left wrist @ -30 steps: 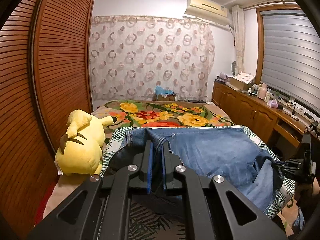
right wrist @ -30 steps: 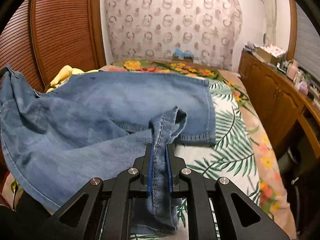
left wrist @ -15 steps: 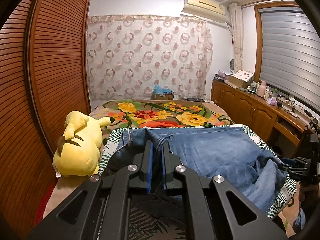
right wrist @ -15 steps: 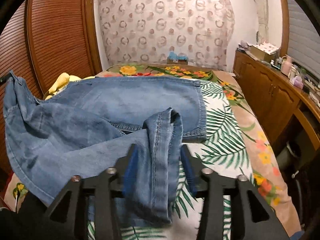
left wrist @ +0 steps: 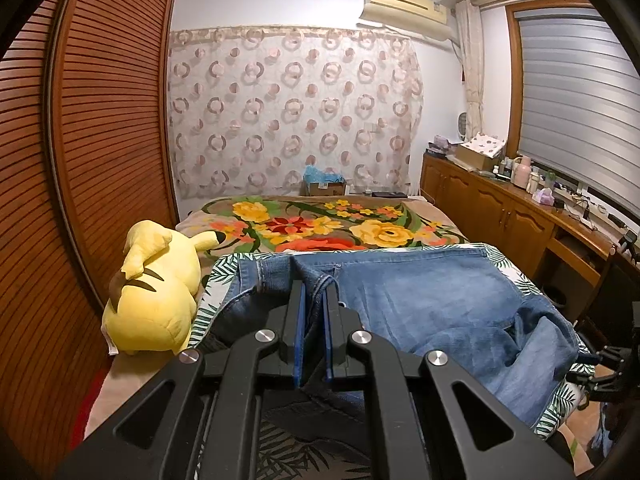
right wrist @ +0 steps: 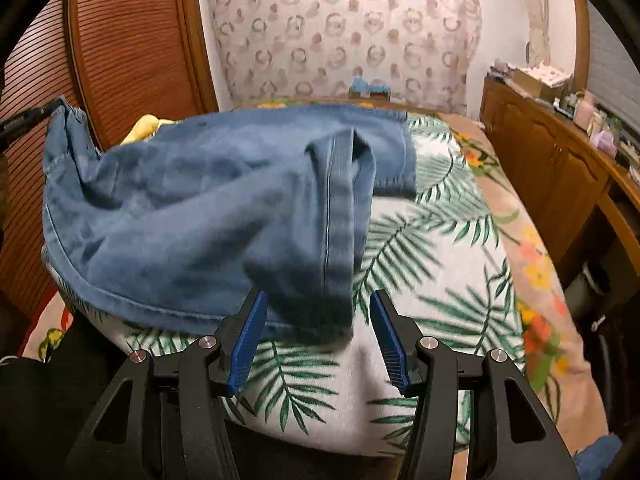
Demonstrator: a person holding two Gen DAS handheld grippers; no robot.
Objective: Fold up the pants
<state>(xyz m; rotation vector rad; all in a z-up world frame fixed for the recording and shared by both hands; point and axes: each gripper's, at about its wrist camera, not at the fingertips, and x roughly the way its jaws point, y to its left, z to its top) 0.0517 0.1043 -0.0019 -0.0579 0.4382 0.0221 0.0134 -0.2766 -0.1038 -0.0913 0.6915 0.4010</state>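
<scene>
Lying across the white palm-leaf bedspread (right wrist: 432, 240), the blue denim pants (right wrist: 208, 200) are bunched, one leg end drooping toward its near edge. The left gripper (left wrist: 313, 300) has its blue-padded jaws clamped on the waistband, above the bedspread's left side. The right gripper (right wrist: 316, 300) hangs over the near edge, jaws spread apart, the leg end between them untouched.

home bedroom: bed (left wrist: 404, 236), wardrobe (left wrist: 80, 160)
</scene>
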